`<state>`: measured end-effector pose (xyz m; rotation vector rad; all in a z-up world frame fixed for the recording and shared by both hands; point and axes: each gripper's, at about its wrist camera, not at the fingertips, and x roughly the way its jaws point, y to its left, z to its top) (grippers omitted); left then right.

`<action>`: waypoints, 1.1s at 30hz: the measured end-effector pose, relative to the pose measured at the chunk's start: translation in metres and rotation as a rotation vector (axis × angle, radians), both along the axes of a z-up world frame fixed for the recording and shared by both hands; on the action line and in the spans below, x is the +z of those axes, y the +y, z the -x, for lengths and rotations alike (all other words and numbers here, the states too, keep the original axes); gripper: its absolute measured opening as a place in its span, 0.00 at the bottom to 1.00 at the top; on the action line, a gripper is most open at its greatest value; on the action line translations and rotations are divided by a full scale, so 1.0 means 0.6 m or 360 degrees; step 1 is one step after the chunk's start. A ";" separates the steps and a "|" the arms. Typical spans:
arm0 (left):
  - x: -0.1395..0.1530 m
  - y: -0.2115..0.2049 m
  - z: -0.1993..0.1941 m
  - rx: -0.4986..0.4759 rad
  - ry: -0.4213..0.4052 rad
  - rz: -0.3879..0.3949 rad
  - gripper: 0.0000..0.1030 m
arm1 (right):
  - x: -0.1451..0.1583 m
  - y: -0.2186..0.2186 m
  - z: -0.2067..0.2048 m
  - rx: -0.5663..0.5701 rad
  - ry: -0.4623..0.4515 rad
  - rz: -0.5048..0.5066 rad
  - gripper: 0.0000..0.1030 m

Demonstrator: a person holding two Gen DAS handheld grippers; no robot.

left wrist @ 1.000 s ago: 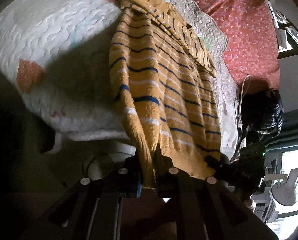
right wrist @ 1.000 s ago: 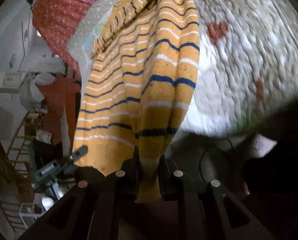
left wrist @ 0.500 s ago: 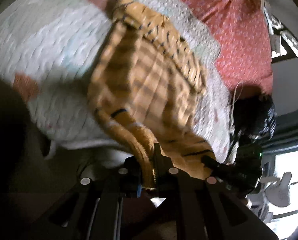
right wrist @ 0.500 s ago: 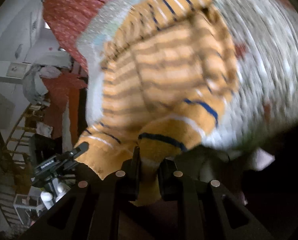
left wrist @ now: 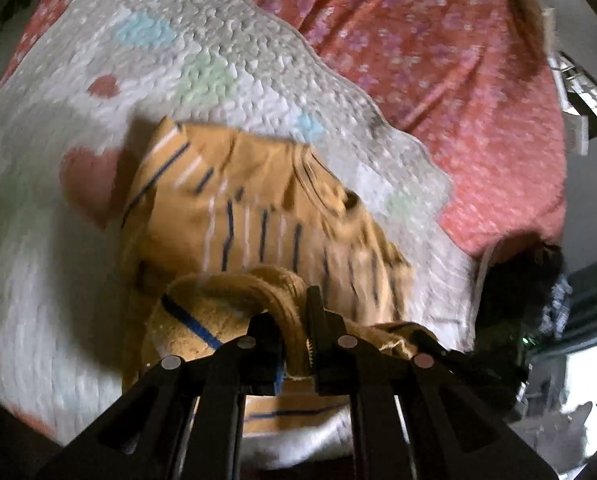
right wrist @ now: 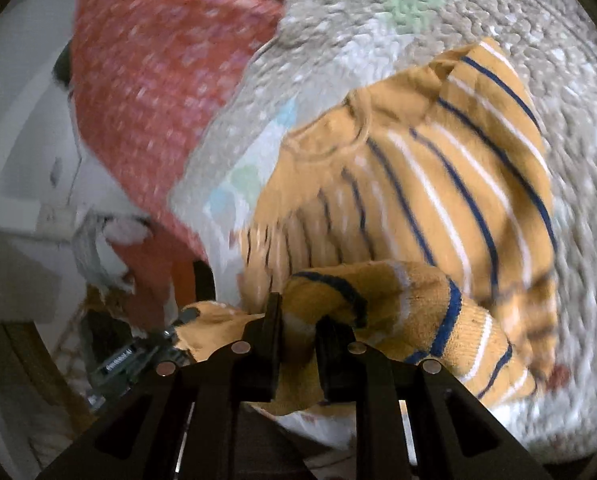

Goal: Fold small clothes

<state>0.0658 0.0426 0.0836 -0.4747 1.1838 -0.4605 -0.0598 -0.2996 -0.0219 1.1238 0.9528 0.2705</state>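
With the left gripper (left wrist: 296,342) pinching one hem corner and the right gripper (right wrist: 298,332), its jaws just eased wider, still around the other, the striped mustard sweater (right wrist: 438,184) lies half-doubled on the quilt (left wrist: 226,56); releasing and further folds remain.

Bare white quilt (left wrist: 202,40) open beyond the folded striped sweater (left wrist: 258,208), red floral sheet (left wrist: 438,60) clear behind
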 end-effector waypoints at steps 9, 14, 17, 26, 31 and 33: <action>-0.048 -0.038 -0.125 0.0035 0.0093 -0.0016 0.16 | -0.083 -0.065 -0.084 -0.0341 0.0047 -0.0348 0.63; -0.009 -0.019 -0.117 0.0051 -0.0017 -0.0003 0.32 | -0.045 -0.083 -0.075 -0.0392 -0.0030 -0.0241 0.65; 0.021 0.002 -0.108 0.0101 -0.0111 -0.0052 0.42 | -0.007 -0.079 -0.068 -0.0350 -0.0116 -0.0078 0.65; -0.047 -0.031 -0.028 -0.0139 -0.0157 -0.0349 0.43 | -0.024 0.037 -0.096 0.0081 -0.0045 0.0276 0.65; -0.117 -0.021 -0.046 -0.0079 -0.0073 -0.0454 0.43 | -0.065 -0.010 -0.150 -0.0080 0.0089 0.0328 0.61; -0.123 -0.010 -0.060 -0.0035 -0.0040 -0.0396 0.43 | -0.069 -0.032 -0.165 -0.0150 0.0114 0.0274 0.61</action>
